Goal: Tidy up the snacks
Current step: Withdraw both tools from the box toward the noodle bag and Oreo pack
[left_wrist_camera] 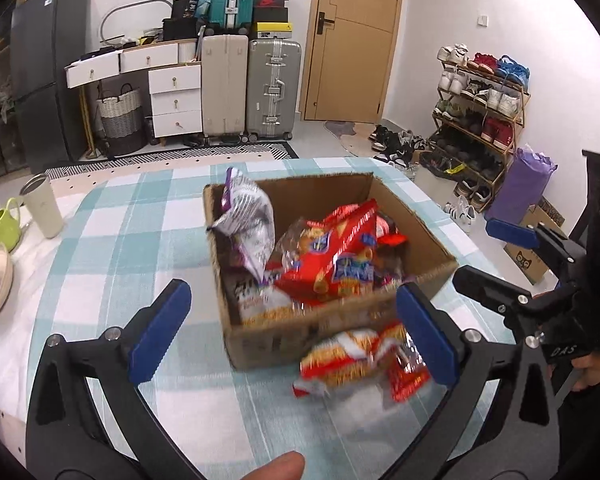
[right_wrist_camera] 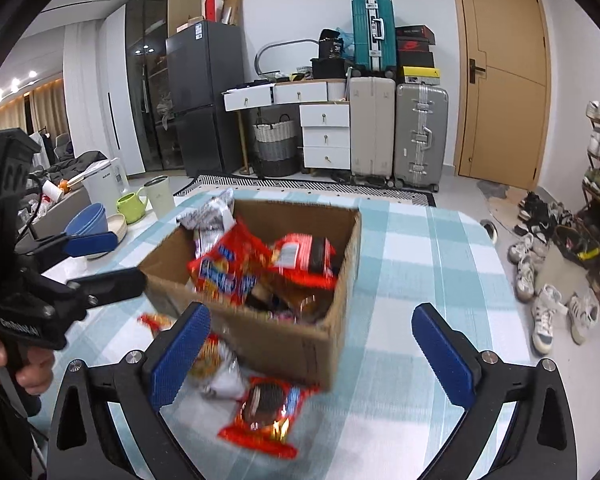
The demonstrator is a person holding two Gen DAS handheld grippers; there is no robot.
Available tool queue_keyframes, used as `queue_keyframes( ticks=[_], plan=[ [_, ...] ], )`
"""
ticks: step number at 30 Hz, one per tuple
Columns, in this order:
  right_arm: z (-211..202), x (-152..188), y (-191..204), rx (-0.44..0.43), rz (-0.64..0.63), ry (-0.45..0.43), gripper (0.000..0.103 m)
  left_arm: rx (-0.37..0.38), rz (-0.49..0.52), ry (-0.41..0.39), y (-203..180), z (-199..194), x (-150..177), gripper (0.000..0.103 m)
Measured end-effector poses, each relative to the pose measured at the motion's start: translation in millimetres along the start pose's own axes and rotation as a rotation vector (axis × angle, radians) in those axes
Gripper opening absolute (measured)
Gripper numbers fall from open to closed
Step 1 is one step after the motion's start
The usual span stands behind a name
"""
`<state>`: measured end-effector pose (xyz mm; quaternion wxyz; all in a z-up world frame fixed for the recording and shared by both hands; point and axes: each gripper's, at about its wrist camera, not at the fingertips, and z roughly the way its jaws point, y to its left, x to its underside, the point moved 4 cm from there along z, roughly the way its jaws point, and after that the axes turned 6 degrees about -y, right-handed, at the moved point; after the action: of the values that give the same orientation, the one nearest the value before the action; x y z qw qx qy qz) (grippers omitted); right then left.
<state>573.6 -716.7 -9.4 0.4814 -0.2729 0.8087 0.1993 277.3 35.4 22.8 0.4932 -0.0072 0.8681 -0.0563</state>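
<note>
An open cardboard box (left_wrist_camera: pixel 414 220) stands on the checked tablecloth (left_wrist_camera: pixel 112 240), holding a purple-and-white bag (left_wrist_camera: pixel 246 220), a red cracker bag (left_wrist_camera: pixel 336 252) and other packets. Red-and-yellow snack packets (left_wrist_camera: pixel 348 356) lie on the cloth against the box's near wall. My left gripper (left_wrist_camera: pixel 292 296) is open just short of the box, nothing between its pads. In the right wrist view, my right gripper (right_wrist_camera: pixel 311 314) is also open in front of the box (right_wrist_camera: pixel 300 344), above a red cookie packet (right_wrist_camera: pixel 268 408). Each gripper shows in the other's view, held by a hand.
A cream tumbler (left_wrist_camera: pixel 42 206), a green watering can (left_wrist_camera: pixel 4 224) and stacked bowls (right_wrist_camera: pixel 90 220) sit at the table's left end. The table's far right edge (right_wrist_camera: pixel 488 236) drops to a floor strewn with shoes (right_wrist_camera: pixel 544 316). Suitcases and drawers line the back wall.
</note>
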Motion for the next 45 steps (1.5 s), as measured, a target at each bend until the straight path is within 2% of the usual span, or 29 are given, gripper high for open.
queue_keyframes(
  ticks=[6, 14, 18, 27, 34, 40, 45],
  plan=[
    [-14, 27, 2, -0.003, 0.023, 0.04, 0.102, -0.018, -0.024, 0.016, 3, -28, 29, 0.102],
    [-11, 57, 6, -0.001, 0.049, 0.089, 0.102, -0.038, -0.038, 0.042, 4, -43, 63, 0.102],
    [-6, 62, 11, 0.006, 0.024, 0.113, 0.102, -0.051, -0.021, 0.051, 1, -39, 65, 0.102],
    [17, 76, 13, -0.01, 0.066, 0.197, 0.102, -0.043, -0.031, 0.092, 0, -27, 68, 0.102],
    [34, 93, 13, 0.023, 0.084, 0.271, 0.102, -0.047, -0.023, 0.129, 1, -15, 76, 0.102],
    [44, 99, 18, 0.009, 0.078, 0.292, 0.102, -0.054, -0.026, 0.15, 4, -7, 82, 0.102],
    [52, 102, 24, 0.049, 0.061, 0.301, 0.102, -0.061, -0.028, 0.159, 8, -2, 85, 0.102]
  ],
)
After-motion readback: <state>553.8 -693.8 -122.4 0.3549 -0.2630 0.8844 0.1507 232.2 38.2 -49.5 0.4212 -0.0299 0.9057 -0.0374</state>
